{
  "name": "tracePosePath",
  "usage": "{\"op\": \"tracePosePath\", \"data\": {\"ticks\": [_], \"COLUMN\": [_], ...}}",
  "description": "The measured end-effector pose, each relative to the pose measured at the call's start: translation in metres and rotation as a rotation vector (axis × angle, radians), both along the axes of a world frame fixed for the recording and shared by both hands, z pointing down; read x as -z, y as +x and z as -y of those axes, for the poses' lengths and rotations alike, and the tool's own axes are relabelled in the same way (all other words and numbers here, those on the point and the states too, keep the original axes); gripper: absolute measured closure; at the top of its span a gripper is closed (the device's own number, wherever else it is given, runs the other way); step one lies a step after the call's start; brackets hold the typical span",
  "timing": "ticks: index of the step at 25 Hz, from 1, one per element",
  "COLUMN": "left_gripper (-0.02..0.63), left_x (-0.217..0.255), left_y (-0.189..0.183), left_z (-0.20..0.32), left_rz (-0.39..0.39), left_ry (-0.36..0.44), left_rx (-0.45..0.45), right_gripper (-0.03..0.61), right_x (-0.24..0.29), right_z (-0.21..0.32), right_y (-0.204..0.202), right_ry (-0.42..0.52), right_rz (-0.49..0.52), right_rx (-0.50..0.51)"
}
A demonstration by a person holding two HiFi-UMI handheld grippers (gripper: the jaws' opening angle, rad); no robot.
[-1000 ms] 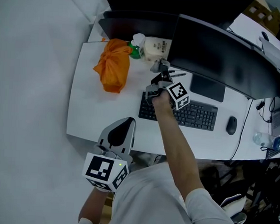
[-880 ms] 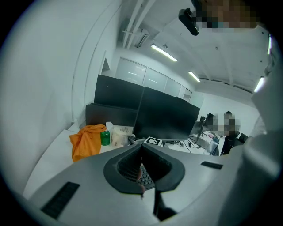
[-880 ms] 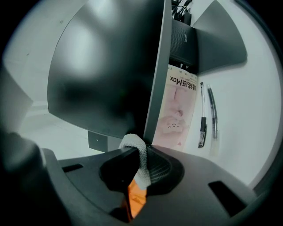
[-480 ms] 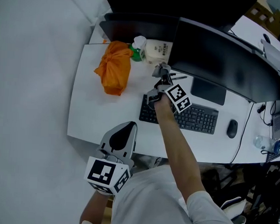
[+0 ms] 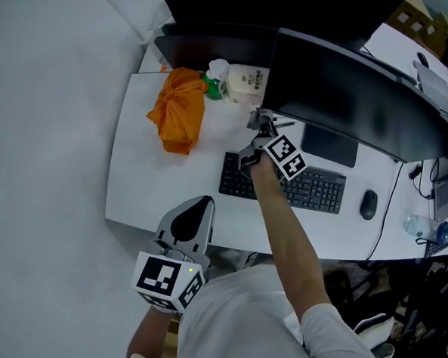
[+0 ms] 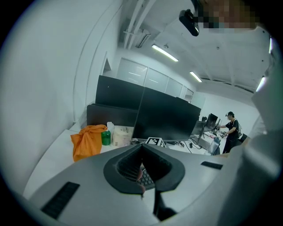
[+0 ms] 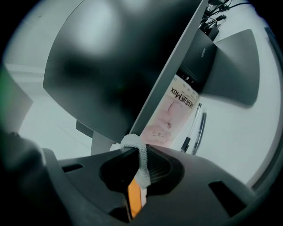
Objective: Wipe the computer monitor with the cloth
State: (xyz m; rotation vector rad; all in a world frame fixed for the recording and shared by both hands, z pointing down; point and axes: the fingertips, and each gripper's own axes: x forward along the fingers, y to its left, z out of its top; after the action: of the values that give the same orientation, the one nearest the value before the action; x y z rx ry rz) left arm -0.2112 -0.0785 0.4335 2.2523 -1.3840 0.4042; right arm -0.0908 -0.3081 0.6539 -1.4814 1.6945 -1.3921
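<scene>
A white cloth (image 7: 140,165) is being pinched between the closed jaws of the right gripper (image 5: 259,125), which is being held at the lower left corner of the computer monitor (image 5: 350,91), just beyond the keyboard (image 5: 314,189). The left gripper (image 5: 190,219) is being held at the near edge of the desk (image 5: 144,185), its jaws together on nothing.

head view: steeply down on desk (image 5: 155,185) | left gripper view: low — faces monitor (image 6: 166,117) | right gripper view: close under it

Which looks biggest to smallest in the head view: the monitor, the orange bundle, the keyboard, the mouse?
1. monitor
2. keyboard and orange bundle, about alike; an arm hides part of the keyboard
3. mouse
</scene>
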Motion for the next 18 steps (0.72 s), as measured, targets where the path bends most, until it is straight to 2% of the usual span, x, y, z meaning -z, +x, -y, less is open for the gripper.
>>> {"op": "tracePosePath", "data": {"ticks": [5, 18], "left_gripper": [0.595, 0.595], "left_x": [-0.002, 0.003], "left_y": [0.009, 0.045], "left_z": [-0.003, 0.004], "left_rz": [-0.005, -0.002], "left_ry": [-0.009, 0.004], "left_rx": [-0.012, -0.087], "right_gripper": [0.545, 0.545], "right_x": [-0.001, -0.001], "right_z": [-0.004, -0.016], "right_y": [0.020, 0.075], "right_ry": [0.041, 0.076], "right_rz": [0.058, 0.099], "right_rx": [-0.030, -0.073]}}
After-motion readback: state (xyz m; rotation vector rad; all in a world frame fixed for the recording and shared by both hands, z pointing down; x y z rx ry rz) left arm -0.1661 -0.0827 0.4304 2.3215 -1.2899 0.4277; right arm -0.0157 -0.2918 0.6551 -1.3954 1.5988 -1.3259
